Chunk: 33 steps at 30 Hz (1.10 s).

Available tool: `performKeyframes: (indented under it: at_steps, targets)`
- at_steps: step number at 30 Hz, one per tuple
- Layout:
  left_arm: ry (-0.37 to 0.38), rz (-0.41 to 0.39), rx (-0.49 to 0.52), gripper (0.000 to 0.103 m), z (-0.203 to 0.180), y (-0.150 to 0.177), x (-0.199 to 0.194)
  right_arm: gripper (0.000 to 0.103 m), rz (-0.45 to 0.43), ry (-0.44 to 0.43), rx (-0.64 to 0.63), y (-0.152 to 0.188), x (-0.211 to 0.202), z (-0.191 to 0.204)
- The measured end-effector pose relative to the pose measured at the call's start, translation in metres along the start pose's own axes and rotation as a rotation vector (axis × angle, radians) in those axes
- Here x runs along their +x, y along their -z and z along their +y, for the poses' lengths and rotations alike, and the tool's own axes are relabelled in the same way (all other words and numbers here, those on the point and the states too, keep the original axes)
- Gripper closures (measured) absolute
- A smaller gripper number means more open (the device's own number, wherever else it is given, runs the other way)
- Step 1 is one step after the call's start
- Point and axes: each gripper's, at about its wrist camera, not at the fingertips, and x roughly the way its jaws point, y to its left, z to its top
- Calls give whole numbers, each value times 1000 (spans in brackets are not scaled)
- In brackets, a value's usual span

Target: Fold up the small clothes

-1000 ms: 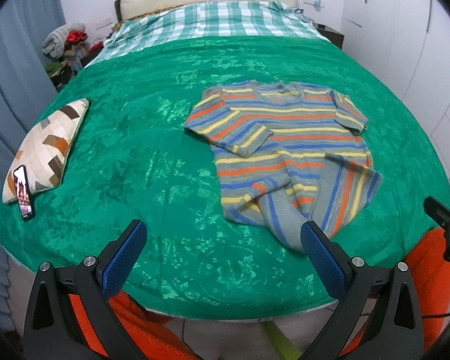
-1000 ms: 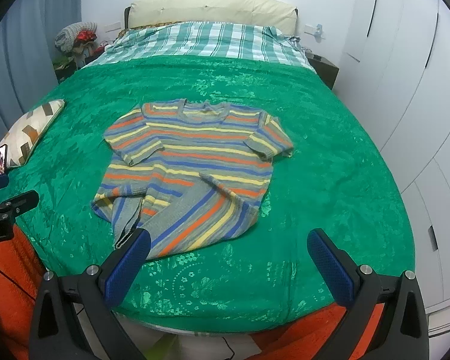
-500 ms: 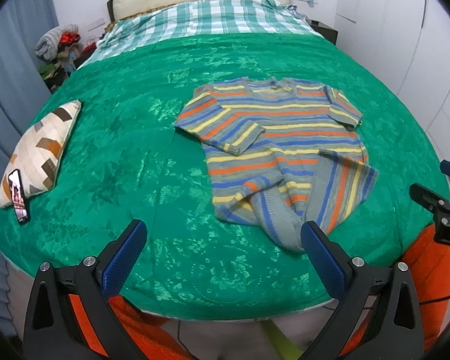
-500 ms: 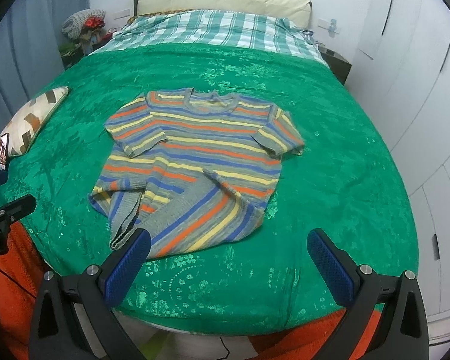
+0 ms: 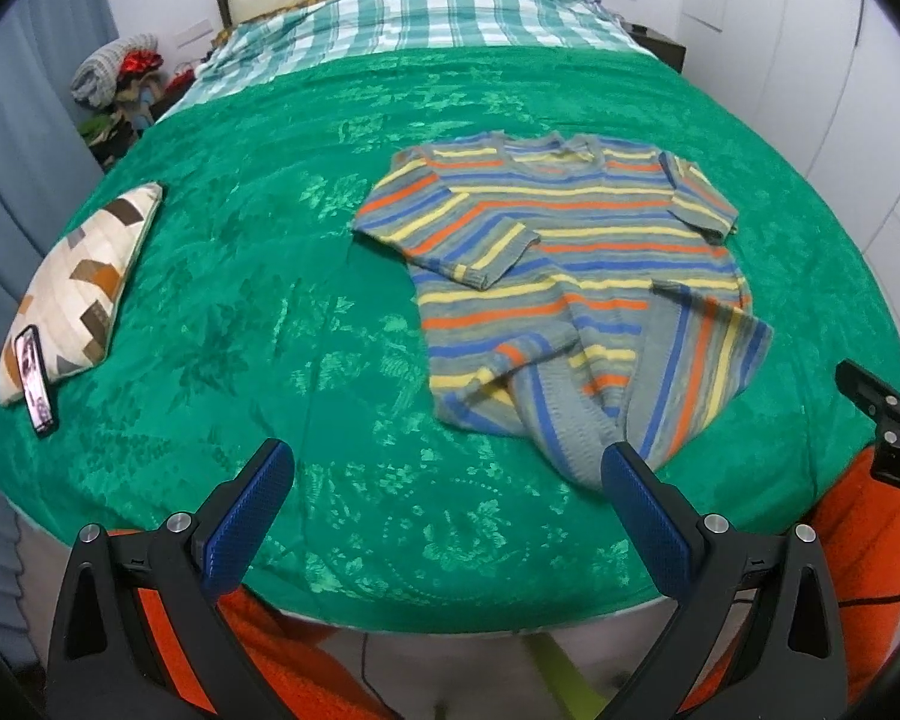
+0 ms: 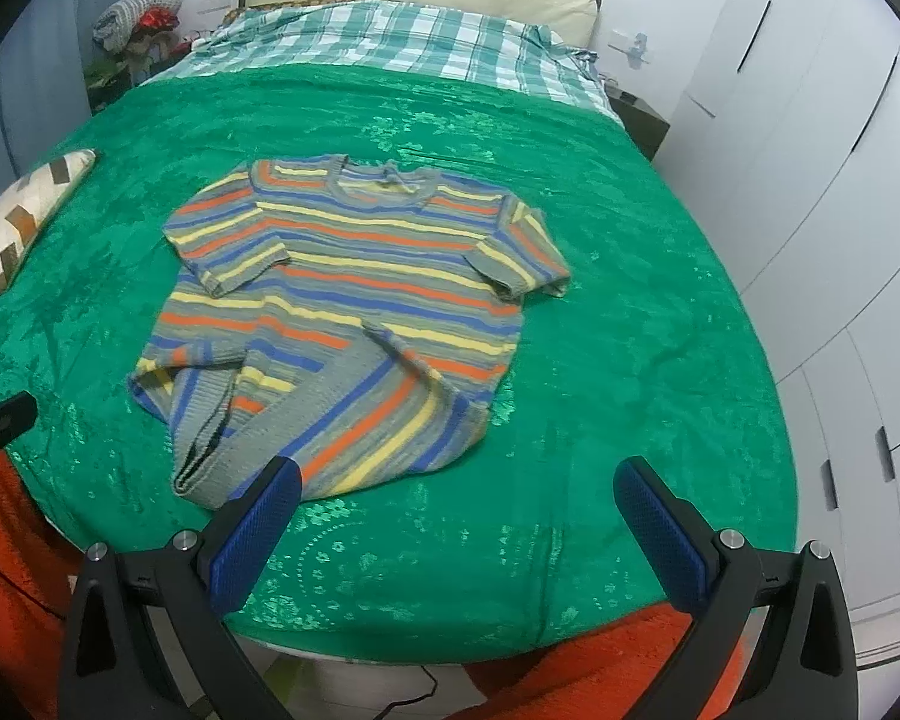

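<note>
Both grippers spread wide and empty at six o'clock, left gripper and right gripper now pushed in closer over the near edge of the green bedspread than a second ago, so likely closing in for the first grab. Just beyond, at twelve o'clock, the striped sweater flat at mid-bed, hem flipped up, sleeves tucked in, fold barely begun. Further off at nine o'clock, a pillow with a phone; partial letters "DA" on the black clamp at three o'clock, nothing else readable.
</note>
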Motion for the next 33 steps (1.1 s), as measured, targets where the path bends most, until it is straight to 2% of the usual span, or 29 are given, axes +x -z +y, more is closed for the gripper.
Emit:
performKeyframes:
  at_steps: [20, 30, 33]
  targets:
    - [-25, 28, -5, 1, 1, 2, 8, 0, 14, 43, -5, 2, -2, -2]
    - [-30, 38, -4, 1, 0, 2, 12, 0, 27, 42, 0, 5, 0, -4]
    - [-32, 51, -7, 1, 1, 3, 15, 0, 31, 19, 7, 5, 0, -6]
